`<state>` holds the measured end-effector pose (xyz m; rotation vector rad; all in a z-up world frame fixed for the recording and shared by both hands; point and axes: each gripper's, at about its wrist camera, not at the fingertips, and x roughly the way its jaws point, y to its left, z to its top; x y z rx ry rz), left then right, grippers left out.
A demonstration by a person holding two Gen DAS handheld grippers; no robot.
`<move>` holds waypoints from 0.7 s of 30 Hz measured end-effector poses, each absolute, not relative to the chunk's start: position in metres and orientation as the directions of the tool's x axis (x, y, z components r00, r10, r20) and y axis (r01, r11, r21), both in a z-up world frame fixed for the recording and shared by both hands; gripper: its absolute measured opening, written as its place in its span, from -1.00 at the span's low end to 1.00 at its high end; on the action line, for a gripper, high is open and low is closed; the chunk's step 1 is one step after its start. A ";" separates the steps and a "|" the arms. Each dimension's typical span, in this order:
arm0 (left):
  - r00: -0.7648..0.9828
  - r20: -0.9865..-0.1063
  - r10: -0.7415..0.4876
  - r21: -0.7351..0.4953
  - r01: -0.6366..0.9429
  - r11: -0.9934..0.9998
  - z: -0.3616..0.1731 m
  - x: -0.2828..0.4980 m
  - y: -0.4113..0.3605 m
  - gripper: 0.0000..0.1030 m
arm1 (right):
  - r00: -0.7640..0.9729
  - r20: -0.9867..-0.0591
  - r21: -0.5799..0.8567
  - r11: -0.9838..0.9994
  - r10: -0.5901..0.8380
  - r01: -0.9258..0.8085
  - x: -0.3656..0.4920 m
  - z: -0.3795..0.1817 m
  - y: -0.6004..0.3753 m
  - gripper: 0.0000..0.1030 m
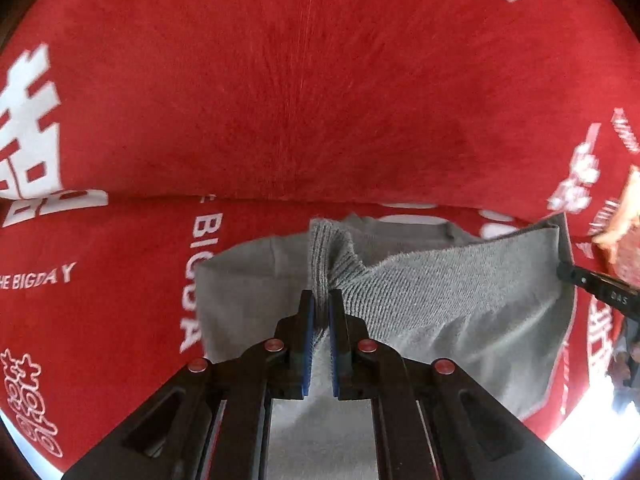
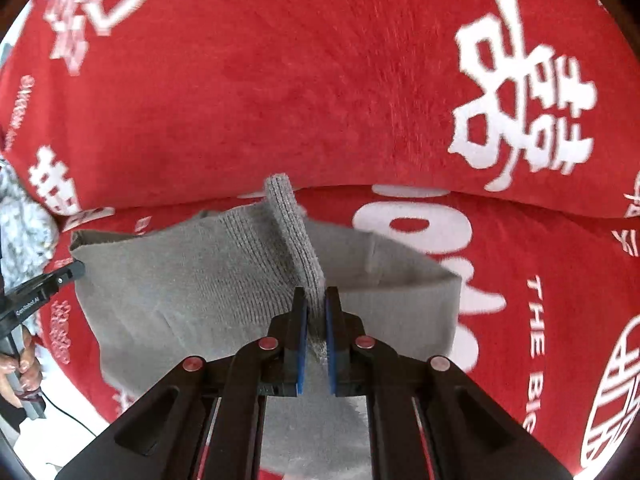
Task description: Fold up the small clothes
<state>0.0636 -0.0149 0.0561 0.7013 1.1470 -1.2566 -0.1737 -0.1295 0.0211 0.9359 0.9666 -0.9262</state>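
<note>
A: Where does the garment lie?

B: The grey knit garment (image 1: pixel 460 300) is spread over a red cloth (image 1: pixel 320 100) printed with white characters and the words "THE BIG DAY". Part of it rests on the cloth; the near part is lifted toward both cameras.

A: And the left gripper (image 1: pixel 320 304)?

B: Its jaws are nearly together, with a ribbed fold of the garment pinched between the blue pads (image 1: pixel 307 344). The ribbed strip rises from the jaws and bends away over the flatter fabric behind it.

A: The right gripper (image 2: pixel 316 304)?

B: The same picture: its jaws are clamped on a ribbed strip of the garment, which stands up from the blue pads (image 2: pixel 302 352) and leans away to the left.

A: Does either gripper show in the other's view?

B: Yes. In the left wrist view the right gripper's black tip touches the garment's far right edge. In the right wrist view the left gripper's tip meets the garment's left corner, and the person's left hand (image 2: pixel 18 368) holds its handle at the frame's left edge.

A: Anything else?

B: A pale fluffy fabric (image 2: pixel 20 216) sits at the left edge of the right wrist view, beside the red cloth.
</note>
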 end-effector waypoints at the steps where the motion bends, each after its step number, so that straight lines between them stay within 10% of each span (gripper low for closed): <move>1: -0.073 -0.937 -0.340 -0.159 0.959 0.234 0.046 0.063 -0.022 -0.85 | 0.279 -0.942 0.216 0.295 -0.189 0.931 -0.173 0.009 -0.137 -0.83; 11: 0.073 -0.976 -0.204 -0.001 0.940 0.340 -0.026 0.078 -0.045 -0.83 | 0.274 -0.959 0.260 0.158 -0.075 0.953 -0.190 -0.073 -0.170 -0.85; 14: 0.083 -0.981 -0.174 0.006 0.917 0.399 -0.023 0.098 -0.042 0.00 | 0.259 -0.963 0.243 0.176 -0.070 0.954 -0.189 -0.069 -0.170 -0.84; 21: 0.094 -0.977 -0.192 0.004 0.905 0.425 0.014 0.115 -0.017 0.04 | 0.261 -0.961 0.247 0.139 -0.096 0.959 -0.201 -0.039 -0.166 -0.79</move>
